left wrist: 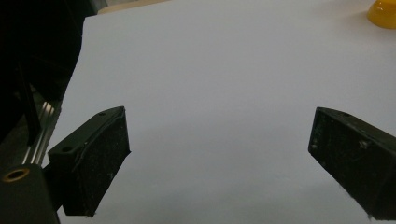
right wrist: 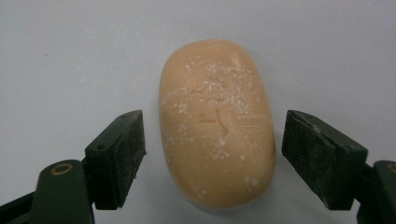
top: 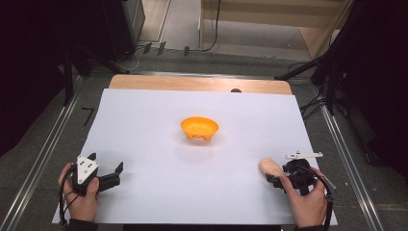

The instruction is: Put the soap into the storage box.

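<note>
Your right tool (right wrist: 212,154) straddles the soap (right wrist: 215,123) lying flat on the counter (top: 159,192), pads spread and not yet touching, lined up to pinch its sides. Your left tool (left wrist: 219,163) idles, spread wide, well apart from the bowl (top: 199,128).

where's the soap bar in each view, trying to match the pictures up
High view: the soap bar lies low right on the white sheet, just ahead of the right gripper.
Left gripper view: not in it; the orange bowl sits at the top right corner.
Right gripper view: centre, lying between the open fingers, gaps on both sides.
Shared landmark: the white sheet under everything.
</note>
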`<action>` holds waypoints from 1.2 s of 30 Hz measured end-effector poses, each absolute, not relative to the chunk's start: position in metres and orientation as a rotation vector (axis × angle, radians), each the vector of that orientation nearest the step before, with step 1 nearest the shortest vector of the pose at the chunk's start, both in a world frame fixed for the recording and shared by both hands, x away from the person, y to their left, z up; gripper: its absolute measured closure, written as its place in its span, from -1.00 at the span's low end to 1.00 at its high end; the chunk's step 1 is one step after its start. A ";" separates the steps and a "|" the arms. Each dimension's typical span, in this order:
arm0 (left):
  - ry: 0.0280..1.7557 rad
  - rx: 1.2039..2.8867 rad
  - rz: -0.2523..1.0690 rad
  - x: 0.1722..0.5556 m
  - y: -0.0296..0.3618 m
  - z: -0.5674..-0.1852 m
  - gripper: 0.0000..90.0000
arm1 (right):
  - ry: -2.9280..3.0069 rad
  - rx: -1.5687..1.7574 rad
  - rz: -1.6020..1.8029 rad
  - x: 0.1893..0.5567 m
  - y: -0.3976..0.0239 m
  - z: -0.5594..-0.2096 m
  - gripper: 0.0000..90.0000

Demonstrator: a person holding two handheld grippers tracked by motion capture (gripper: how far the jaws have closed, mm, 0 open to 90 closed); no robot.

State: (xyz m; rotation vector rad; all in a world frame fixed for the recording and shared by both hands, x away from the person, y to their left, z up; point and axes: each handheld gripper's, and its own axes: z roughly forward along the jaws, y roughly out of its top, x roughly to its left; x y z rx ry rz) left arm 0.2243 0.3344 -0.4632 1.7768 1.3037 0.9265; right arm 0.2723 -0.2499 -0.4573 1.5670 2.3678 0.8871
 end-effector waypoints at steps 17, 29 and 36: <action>1.302 1.782 0.935 0.224 0.333 -0.463 -0.85 | 2.419 1.510 0.766 0.280 -0.240 -0.464 -0.32; 1.299 1.784 0.935 0.224 0.333 -0.463 -0.85 | 2.420 1.446 0.705 0.279 -0.235 -0.465 -0.27; 1.297 1.785 0.936 0.224 0.333 -0.464 -0.84 | 2.416 1.434 0.716 0.277 -0.236 -0.466 -0.27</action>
